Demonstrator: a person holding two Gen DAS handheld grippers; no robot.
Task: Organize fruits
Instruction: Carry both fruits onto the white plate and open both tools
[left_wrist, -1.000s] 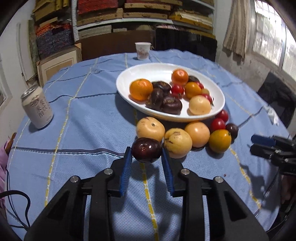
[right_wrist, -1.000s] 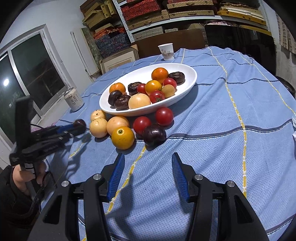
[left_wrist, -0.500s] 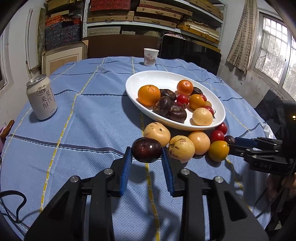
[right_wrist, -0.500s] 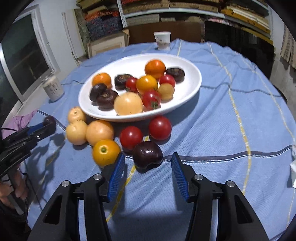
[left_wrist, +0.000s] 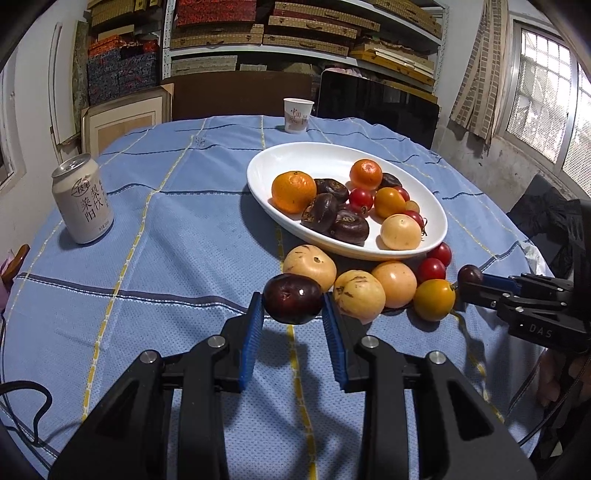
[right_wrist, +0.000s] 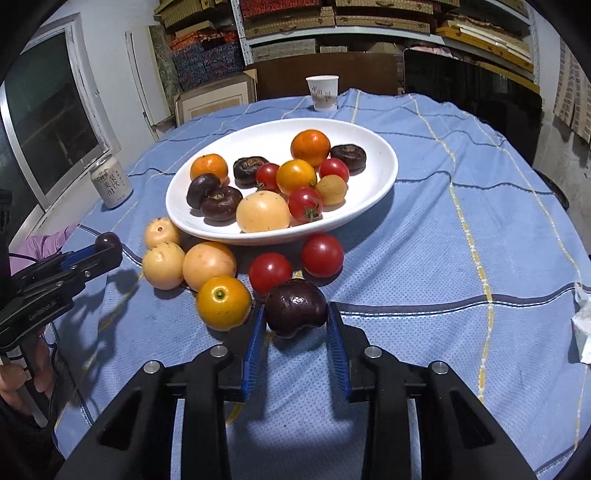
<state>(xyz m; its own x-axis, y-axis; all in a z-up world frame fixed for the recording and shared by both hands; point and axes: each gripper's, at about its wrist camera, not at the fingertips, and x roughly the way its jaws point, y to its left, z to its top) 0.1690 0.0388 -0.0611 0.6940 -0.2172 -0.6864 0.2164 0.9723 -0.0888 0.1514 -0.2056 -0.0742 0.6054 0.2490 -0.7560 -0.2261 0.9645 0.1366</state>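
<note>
1. The left gripper (left_wrist: 293, 310) is clenched on a dark purple fruit (left_wrist: 292, 298), pinched at its widest part between the blue pads and, it seems, held clear of the blue tablecloth (left_wrist: 166, 266) — ready to carry.
2. The right gripper (right_wrist: 295, 321) brackets a second dark fruit (right_wrist: 296, 312) that looks to rest on the cloth; its pads sit against or just beside the fruit's flanks, and whether they press cannot be told.
3. At 10 o'clock from that fruit lies a yellow tomato (right_wrist: 224, 302), with two red tomatoes (right_wrist: 295, 264) at 12 and three pale round fruits (right_wrist: 184, 254) further left — all just outside the dish, probably waiting their turn.
4. Beyond them at 12 o'clock sits the white oval dish (right_wrist: 384, 173), already holding oranges, dark fruits and tomatoes; judging by this, it is the collecting place.
5. Farther off, a drink can (left_wrist: 83, 199) stands at 10 o'clock and a paper cup (left_wrist: 297, 115) at 12, well apart from the fruit.
</note>
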